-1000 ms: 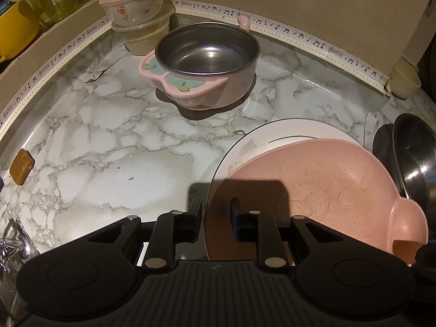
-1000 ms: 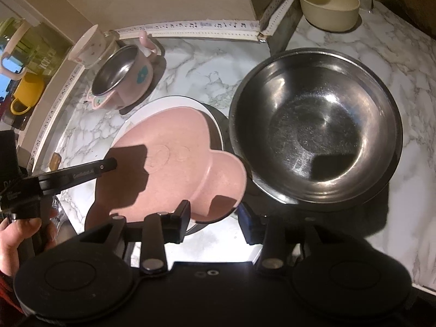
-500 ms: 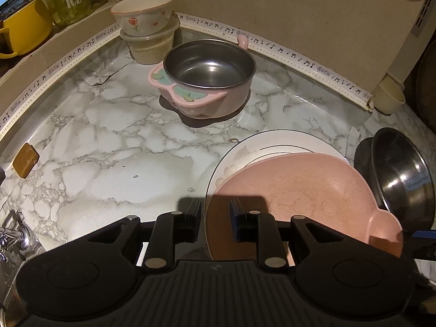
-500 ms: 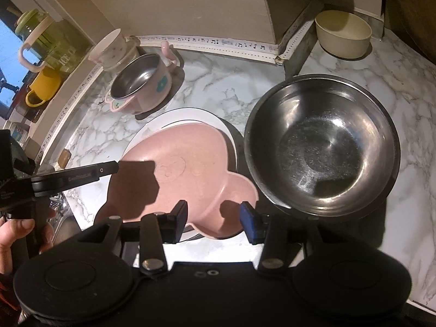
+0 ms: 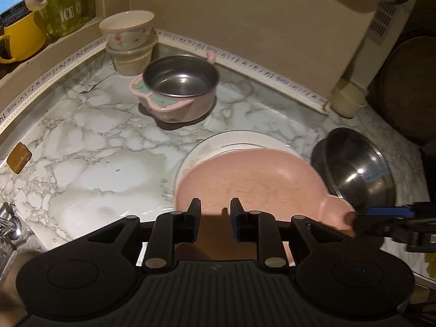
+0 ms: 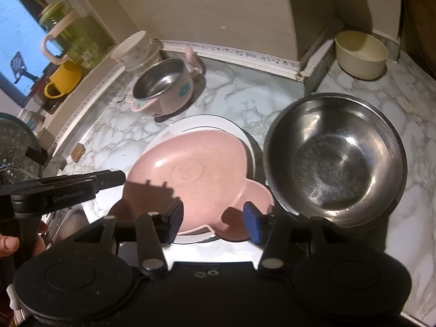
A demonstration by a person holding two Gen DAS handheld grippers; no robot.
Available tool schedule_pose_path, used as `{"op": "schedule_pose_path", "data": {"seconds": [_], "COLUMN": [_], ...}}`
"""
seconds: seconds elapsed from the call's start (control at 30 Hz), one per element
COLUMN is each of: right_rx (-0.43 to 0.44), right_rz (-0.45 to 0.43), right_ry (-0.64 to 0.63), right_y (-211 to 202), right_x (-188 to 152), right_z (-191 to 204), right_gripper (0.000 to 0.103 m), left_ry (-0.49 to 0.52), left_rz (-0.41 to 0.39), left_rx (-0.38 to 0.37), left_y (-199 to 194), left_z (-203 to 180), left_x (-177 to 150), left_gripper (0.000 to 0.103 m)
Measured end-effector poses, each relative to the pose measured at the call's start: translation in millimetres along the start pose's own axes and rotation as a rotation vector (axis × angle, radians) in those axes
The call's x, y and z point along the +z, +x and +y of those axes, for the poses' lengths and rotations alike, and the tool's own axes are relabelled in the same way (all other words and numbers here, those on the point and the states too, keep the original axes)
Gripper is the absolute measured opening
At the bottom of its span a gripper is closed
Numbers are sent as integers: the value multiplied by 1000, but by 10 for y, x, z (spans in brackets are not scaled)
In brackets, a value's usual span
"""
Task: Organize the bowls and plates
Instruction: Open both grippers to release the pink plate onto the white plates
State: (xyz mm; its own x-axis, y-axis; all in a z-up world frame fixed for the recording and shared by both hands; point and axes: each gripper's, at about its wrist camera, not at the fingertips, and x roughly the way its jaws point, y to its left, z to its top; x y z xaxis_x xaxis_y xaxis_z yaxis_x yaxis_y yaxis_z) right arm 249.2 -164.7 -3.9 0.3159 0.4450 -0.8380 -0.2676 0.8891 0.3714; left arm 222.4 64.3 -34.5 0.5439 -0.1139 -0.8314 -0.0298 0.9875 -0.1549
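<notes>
A pink bear-shaped plate (image 5: 253, 179) (image 6: 190, 171) lies on a white plate (image 5: 231, 141) (image 6: 207, 122) on the marble counter. My left gripper (image 5: 215, 209) hovers above the pink plate's near edge, jaws a small gap apart, holding nothing; it shows side-on in the right wrist view (image 6: 120, 177). My right gripper (image 6: 212, 215) is open and empty over the pink plate's ear, and its tip shows in the left wrist view (image 5: 357, 218). A large steel bowl (image 6: 335, 158) (image 5: 357, 169) sits to the right. A pink-cased steel bowl (image 5: 179, 87) (image 6: 163, 84) stands behind.
A flowered bowl stacked on a beige bowl (image 5: 130, 41) stands in the back left corner. A cream bowl (image 6: 359, 51) sits at the back right. A yellow mug (image 5: 21, 35) and green jug (image 6: 68, 35) stand on the ledge. A sink (image 5: 11, 234) lies at the left.
Both grippers have pulled back and risen from the plates. The right gripper's jaws have spread wider. The plates and bowls have not moved.
</notes>
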Motion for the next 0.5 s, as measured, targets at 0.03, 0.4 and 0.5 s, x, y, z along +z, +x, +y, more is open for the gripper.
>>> {"op": "schedule_pose_path", "data": {"seconds": [0.03, 0.4, 0.5], "right_rx": [10, 8, 8], "right_rz": [-3, -56, -68], "right_ry": [-8, -97, -103], "right_y": [-11, -199, -253], "right_x": [-4, -47, -39], "right_z": [11, 72, 31], "right_gripper": [53, 60, 62], "left_ry": [1, 12, 20], "left_rz": [-6, -37, -43], "left_rx": [-10, -76, -81], "left_y": [-38, -265, -282], "left_z": [-24, -296, -369], "left_x": [-12, -98, -103], "left_gripper": [22, 22, 23]}}
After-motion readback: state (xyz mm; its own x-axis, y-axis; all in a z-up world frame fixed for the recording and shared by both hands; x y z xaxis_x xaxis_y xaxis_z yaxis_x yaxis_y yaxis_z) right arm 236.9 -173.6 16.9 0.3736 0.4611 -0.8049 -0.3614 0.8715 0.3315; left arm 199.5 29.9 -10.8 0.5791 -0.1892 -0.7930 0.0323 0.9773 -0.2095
